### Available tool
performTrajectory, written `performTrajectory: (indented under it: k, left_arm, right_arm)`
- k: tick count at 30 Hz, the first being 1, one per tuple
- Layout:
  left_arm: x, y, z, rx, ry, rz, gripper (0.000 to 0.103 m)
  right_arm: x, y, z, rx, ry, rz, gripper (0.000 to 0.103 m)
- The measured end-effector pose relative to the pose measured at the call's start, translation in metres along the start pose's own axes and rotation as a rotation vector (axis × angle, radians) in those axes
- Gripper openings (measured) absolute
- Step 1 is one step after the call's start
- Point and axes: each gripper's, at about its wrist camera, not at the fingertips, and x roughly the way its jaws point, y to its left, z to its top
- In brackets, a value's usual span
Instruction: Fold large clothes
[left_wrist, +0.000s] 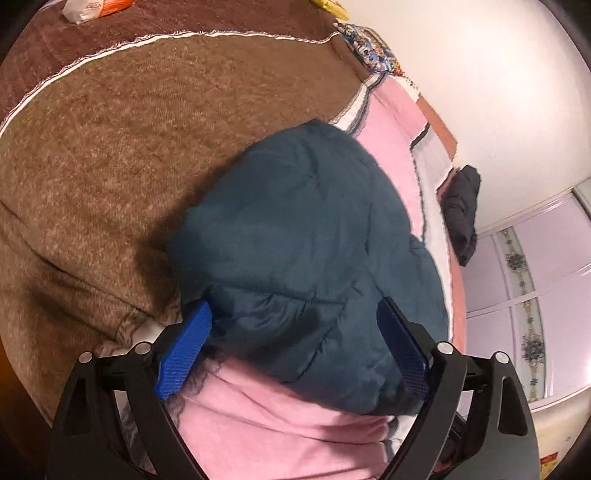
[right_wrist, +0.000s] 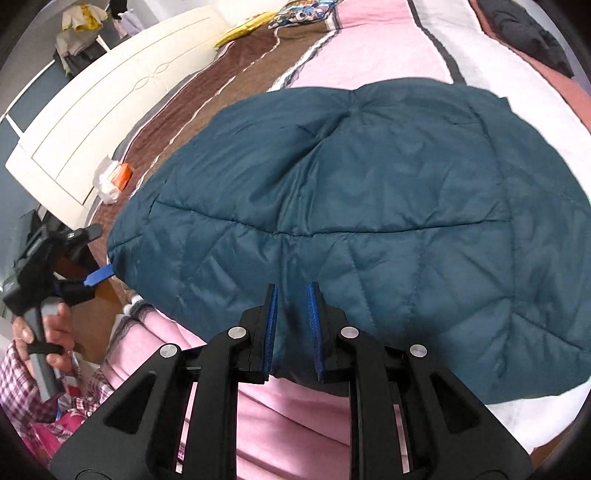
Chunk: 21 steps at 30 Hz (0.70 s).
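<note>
A teal quilted jacket (right_wrist: 351, 206) lies spread flat on the bed, its near hem toward me. My right gripper (right_wrist: 292, 325) sits at that hem with its blue pads a narrow way apart. Jacket fabric lies in the gap and I see no pinch in it. In the left wrist view the jacket (left_wrist: 295, 229) shows as a rounded bundle. My left gripper (left_wrist: 293, 347) stands wide open at its end, a pad on each side and clear of the cloth. The right wrist view shows the left gripper (right_wrist: 94, 254) at the jacket's left corner, held by a person's hand (right_wrist: 48, 332).
The bed has a pink and white cover (left_wrist: 258, 424) and a brown blanket (left_wrist: 110, 147). A dark garment (right_wrist: 528, 33) lies at the far side. An orange and white packet (right_wrist: 114, 181) sits near the white headboard (right_wrist: 92, 122). A wardrobe (left_wrist: 535, 277) stands beyond the bed.
</note>
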Motion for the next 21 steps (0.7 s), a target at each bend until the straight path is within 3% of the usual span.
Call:
performTrajectory:
  k: [3,8,11,13,16,19,21]
  left_arm:
    - [0.008,-0.002,0.005,0.002,0.012,0.034,0.091]
    - [-0.021,0.003,-0.009,-0.053,-0.096,0.022,0.090]
    - [-0.008,0.012,-0.012,-0.096,-0.048,0.031,0.090]
    - [0.003,0.018,-0.012,-0.153,-0.001,-0.020,0.090]
    - [0.021,0.017,0.000,-0.167,-0.020,-0.027,0.090]
    - [0.038,0.015,0.011,-0.174,-0.002,0.007,0.091]
    - [0.051,0.022,0.015,-0.229,0.017,-0.013,0.090]
  right_arm:
    - [-0.001,0.003,-0.004,0.000,0.001,-0.003,0.017]
    - [-0.002,0.006,-0.007,-0.023,-0.001,-0.013,0.017]
    - [0.013,0.000,-0.009,0.010,0.040,-0.003,0.017]
    - [0.023,-0.003,-0.010,0.019,0.061,-0.009,0.018]
    - [0.033,-0.007,-0.010,0.032,0.083,-0.013,0.017]
    - [0.019,-0.001,-0.009,0.024,0.044,0.021,0.017]
    - [0.000,0.003,-0.006,0.011,-0.018,0.035,0.017]
